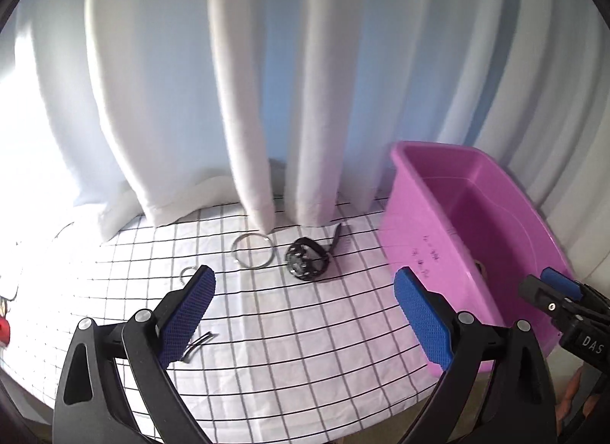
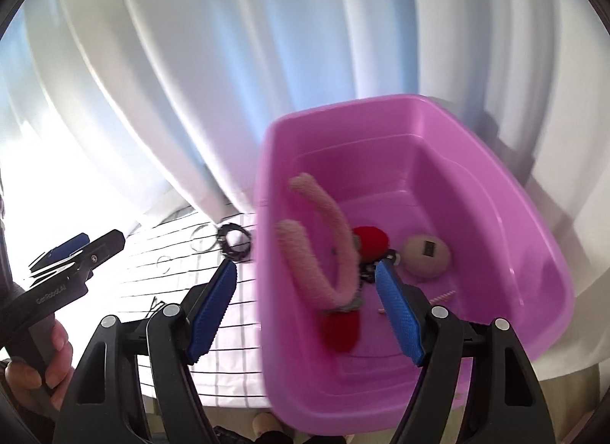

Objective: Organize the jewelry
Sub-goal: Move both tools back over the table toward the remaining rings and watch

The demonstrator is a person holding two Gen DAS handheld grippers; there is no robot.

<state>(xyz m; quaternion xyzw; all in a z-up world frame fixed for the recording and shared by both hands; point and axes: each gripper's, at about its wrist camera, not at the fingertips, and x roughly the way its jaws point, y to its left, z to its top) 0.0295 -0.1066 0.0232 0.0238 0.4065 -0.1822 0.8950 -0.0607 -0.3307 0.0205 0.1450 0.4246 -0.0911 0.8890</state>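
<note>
In the left wrist view my left gripper is open and empty above the checked cloth. A black watch and a silver bangle lie ahead of it; a small ring and a thin hair clip lie by its left finger. The pink bin stands to the right. In the right wrist view my right gripper is open over the near left rim of the bin. A fuzzy pink headband with red pompoms is blurred inside the bin, beside a round beige item.
White curtains hang close behind the table and touch the cloth. The table's front edge runs near the bottom of both views. The left gripper, held in a hand, shows at the left of the right wrist view.
</note>
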